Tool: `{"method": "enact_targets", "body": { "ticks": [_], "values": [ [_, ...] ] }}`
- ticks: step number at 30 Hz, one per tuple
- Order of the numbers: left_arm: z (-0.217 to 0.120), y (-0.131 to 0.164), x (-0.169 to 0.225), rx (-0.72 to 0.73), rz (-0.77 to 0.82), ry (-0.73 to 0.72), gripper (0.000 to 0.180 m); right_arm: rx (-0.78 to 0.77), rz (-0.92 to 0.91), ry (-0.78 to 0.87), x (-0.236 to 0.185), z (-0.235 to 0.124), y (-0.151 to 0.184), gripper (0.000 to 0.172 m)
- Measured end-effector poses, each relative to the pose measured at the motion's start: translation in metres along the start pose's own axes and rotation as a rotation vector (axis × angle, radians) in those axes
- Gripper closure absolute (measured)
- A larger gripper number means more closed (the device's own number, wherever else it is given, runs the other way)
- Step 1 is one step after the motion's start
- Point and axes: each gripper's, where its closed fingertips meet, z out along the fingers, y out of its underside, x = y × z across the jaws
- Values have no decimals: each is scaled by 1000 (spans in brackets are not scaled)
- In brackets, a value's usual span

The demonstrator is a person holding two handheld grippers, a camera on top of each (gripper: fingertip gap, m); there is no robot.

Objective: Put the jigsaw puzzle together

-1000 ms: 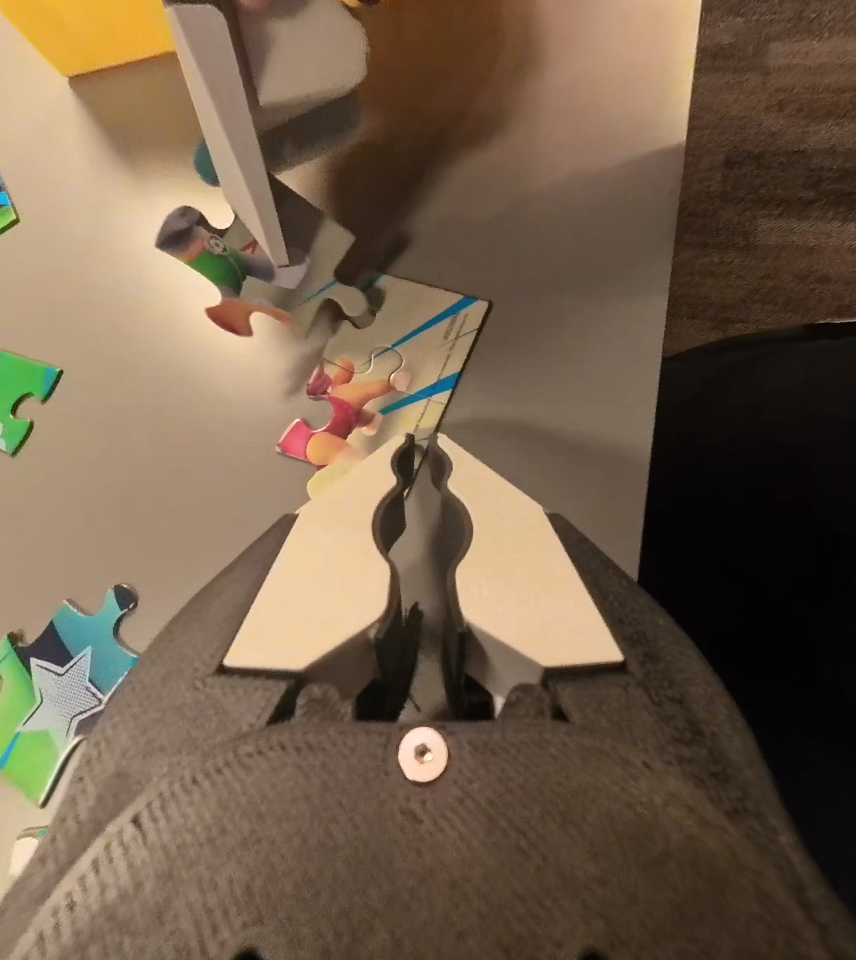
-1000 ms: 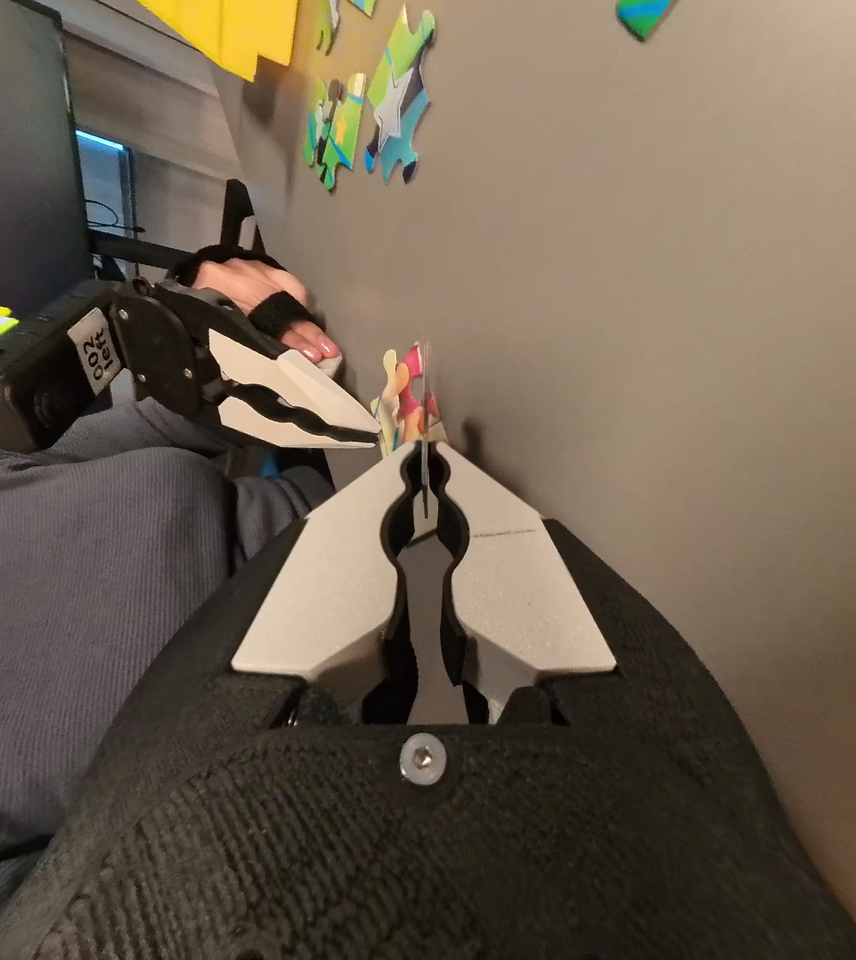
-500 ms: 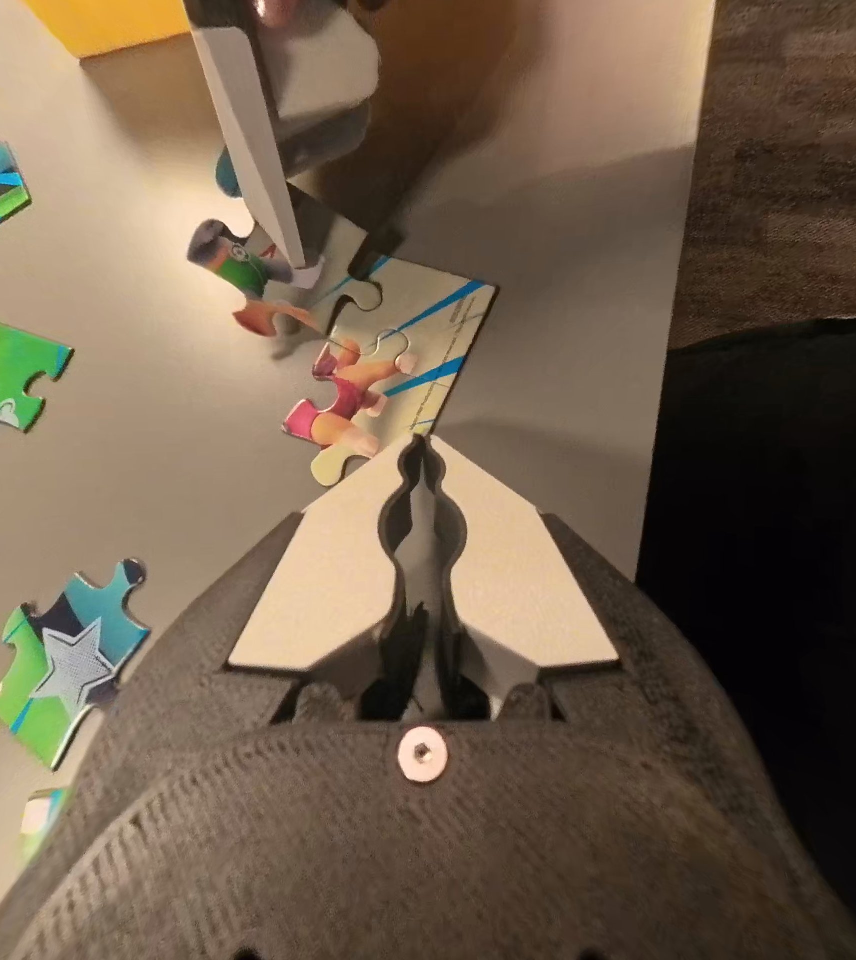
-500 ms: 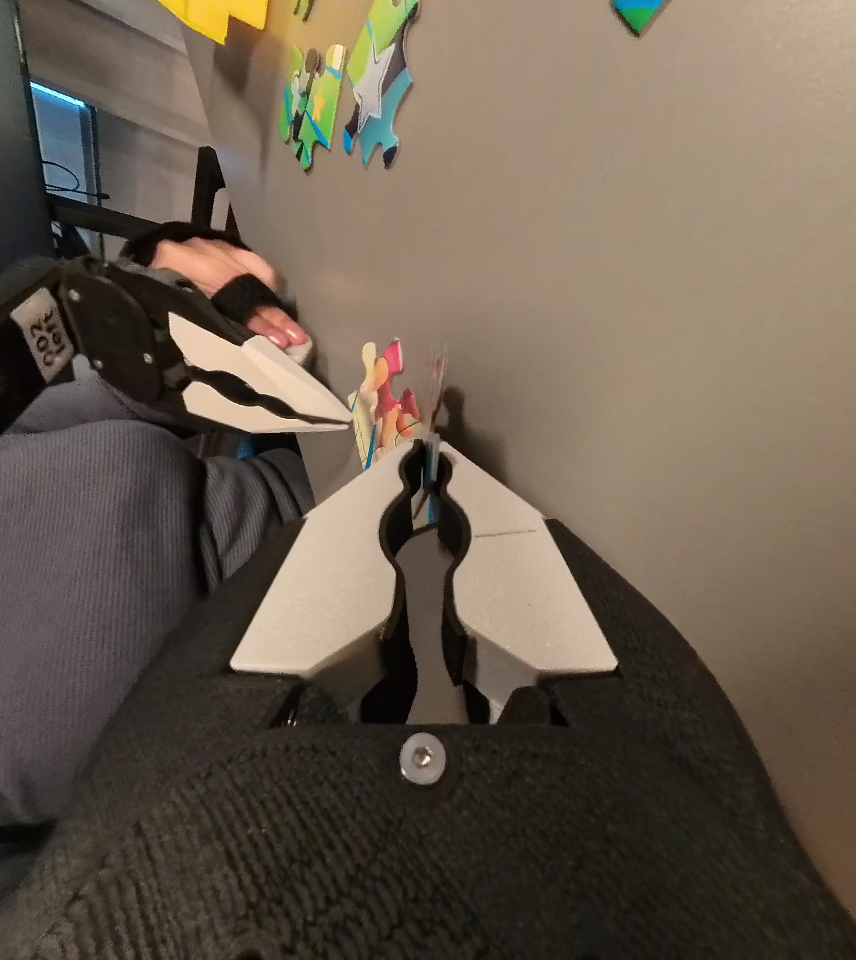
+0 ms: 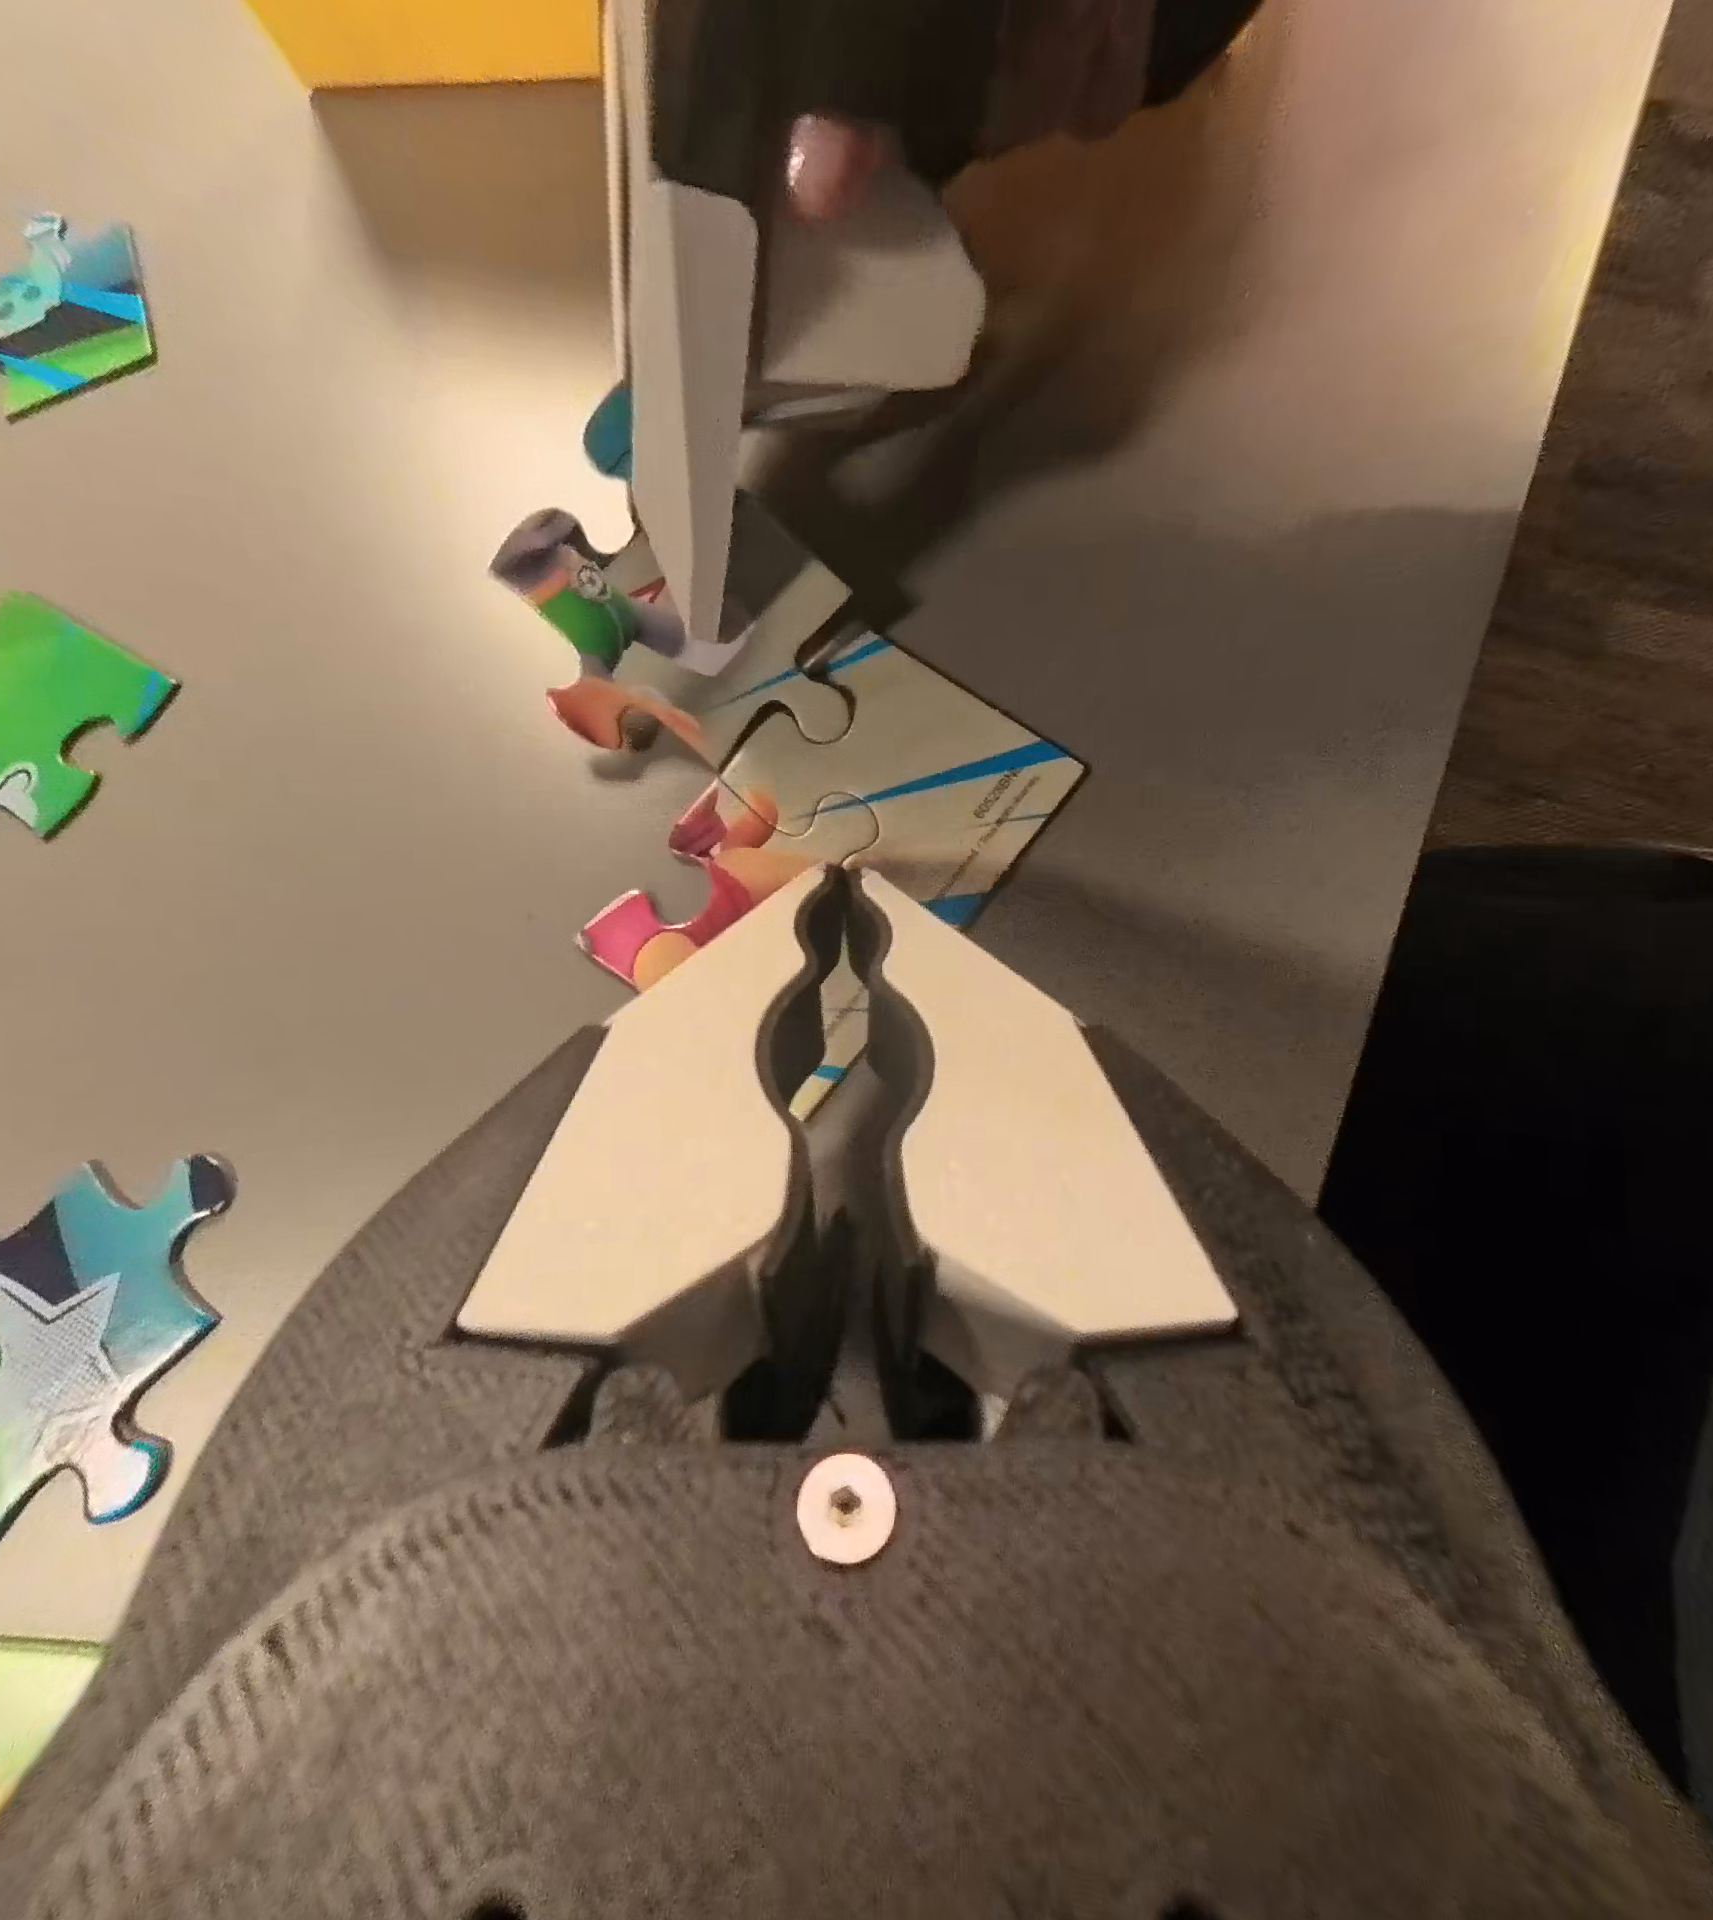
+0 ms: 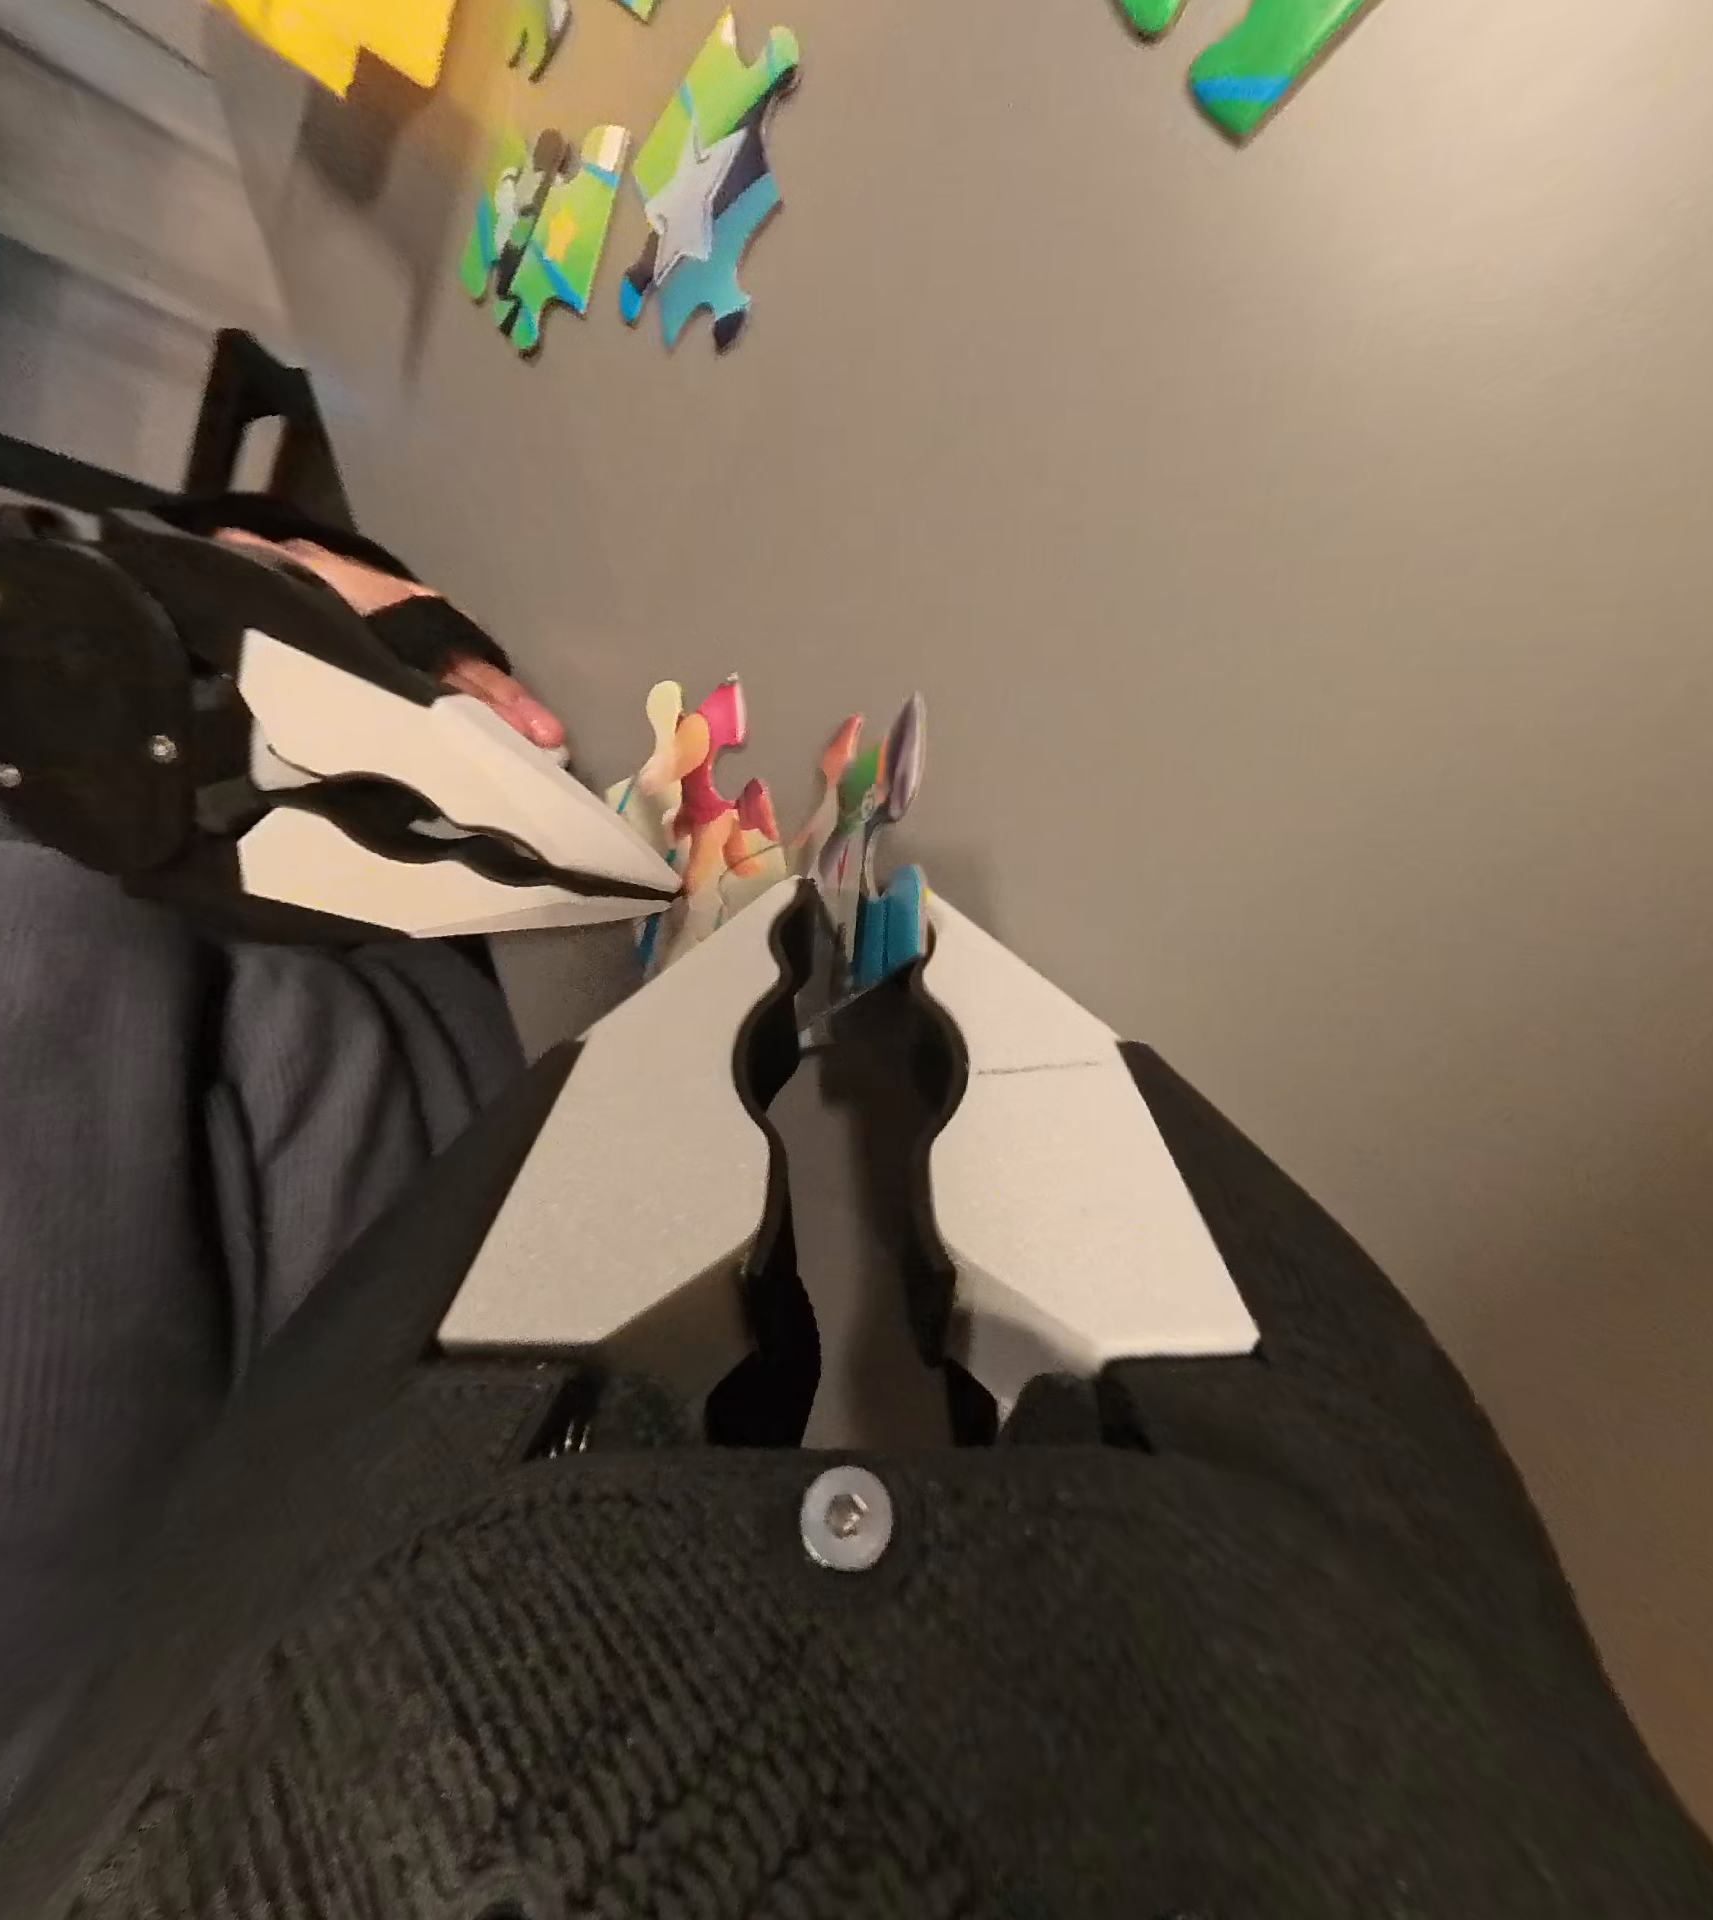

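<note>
The left gripper (image 5: 844, 878) has its fingers pressed together at the tips, resting on the near edge of a joined pair of puzzle pieces (image 5: 893, 790) on the grey desk (image 5: 312, 935); its own fingers cover that edge, so whether the tips pinch the card or only press on it cannot be told. Just beyond, a third piece (image 5: 603, 613) with green and orange print abuts the pair, its tab not fully seated. The right gripper (image 6: 862, 904) stands spread over that piece, the card edge-on between its fingers with a gap at the sides; in the left wrist view one white finger (image 5: 691, 416) hides the middle of the piece. A blue shape (image 6: 888, 930) in the gap is too blurred to identify. A gloved hand (image 5: 893, 94) at the top is cut off by the frame. Loose pieces, among them a star-printed piece (image 5: 52, 1340), lie well apart to the left, and a yellow box (image 5: 436, 42) is cropped at the top edge.
</note>
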Motion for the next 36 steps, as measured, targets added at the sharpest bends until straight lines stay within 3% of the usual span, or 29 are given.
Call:
{"method": "enact_targets", "body": {
  "ticks": [6, 17, 29, 36],
  "values": [
    [0, 0, 0, 1, 35, -35, 180, 19, -101, 205, 7, -10, -1, 142],
    [0, 0, 0, 7, 21, -20, 180, 10, -125, 116, -16, -4, 4, 169],
    [0, 0, 0, 7, 16, -19, 180, 107, -9, 72, -4, 0, 6, 160],
    [0, 0, 0, 6, 14, -23, 180, 89, -111, 270, -1, -2, 6, 150]
  ]
}}
